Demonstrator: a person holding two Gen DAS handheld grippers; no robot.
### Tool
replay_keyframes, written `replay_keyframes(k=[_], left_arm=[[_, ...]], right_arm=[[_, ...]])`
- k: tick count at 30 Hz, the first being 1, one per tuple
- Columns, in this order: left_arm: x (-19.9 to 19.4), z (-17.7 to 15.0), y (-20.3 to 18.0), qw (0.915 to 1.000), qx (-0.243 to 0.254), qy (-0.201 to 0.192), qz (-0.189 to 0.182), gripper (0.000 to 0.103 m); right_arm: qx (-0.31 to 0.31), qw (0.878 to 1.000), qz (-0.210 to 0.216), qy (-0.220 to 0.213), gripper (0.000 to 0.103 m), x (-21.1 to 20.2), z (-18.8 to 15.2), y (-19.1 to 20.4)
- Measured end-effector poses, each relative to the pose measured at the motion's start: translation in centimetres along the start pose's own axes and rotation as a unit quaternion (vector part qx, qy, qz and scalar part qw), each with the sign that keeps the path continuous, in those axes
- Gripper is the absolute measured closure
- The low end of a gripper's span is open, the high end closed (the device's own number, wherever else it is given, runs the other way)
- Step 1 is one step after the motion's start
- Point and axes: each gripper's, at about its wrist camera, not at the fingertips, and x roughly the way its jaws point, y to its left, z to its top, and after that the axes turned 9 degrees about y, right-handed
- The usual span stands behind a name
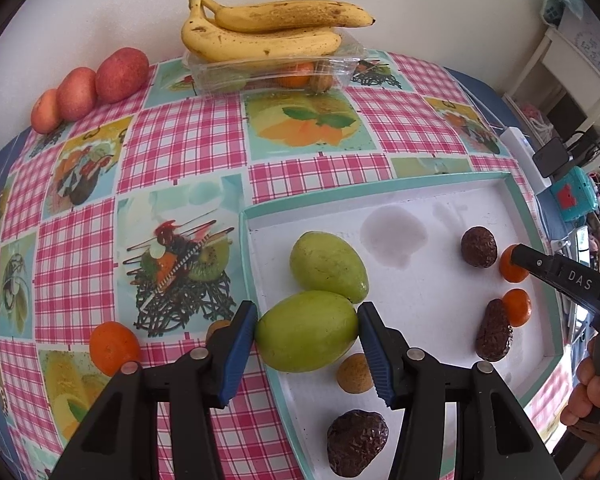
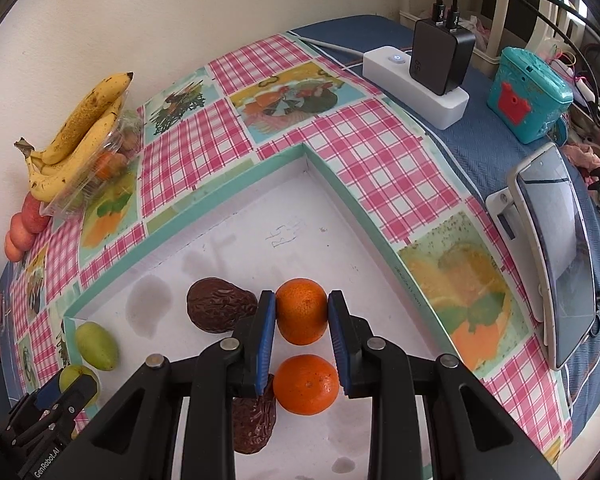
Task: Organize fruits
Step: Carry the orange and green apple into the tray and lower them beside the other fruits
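The left tool point(image 1: 307, 334) squeezes a smooth, hard green fruit point(image 1: 306, 330) around its middle; the right tool point(image 2: 302, 312) pinches a soft orange point(image 2: 301, 310).

"DAS" in white on right claw point(image 1: 518, 258) body. "GenRobot.AI" on left claw point(image 2: 70, 390) body. Scribble on tray point(image 2: 260, 216) floor unreadable.

The left wrist view looks down and forward over the near left corner of the tray point(image 1: 452, 184), close above it, facing the wall point(image 1: 100, 8). The right wrist view looks from the tray's right side toward its far corner, also close. Both views share the tray and the bananas point(image 1: 268, 28).
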Motion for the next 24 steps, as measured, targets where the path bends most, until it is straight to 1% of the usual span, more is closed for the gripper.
replay_keyframes(k=[3,13,24], left_arm=[[0.1,0.0,-0.3,1.0,0.005,0.001,-0.005,0.048],[1.6,-0.4,-1.4,0.9996,0.023,0.014,0.002,0.048],[2.0,-0.3,-1.4,0.9995,0.024,0.021,0.003,0.048]], right_arm=[[0.004,1.0,0.004,0.001,0.075,0.0,0.0,-0.1],[0.003,1.0,0.003,0.001,0.075,0.0,0.0,-0.1],[0.001,1.0,0.002,0.006,0.075,0.1,0.0,0.0]])
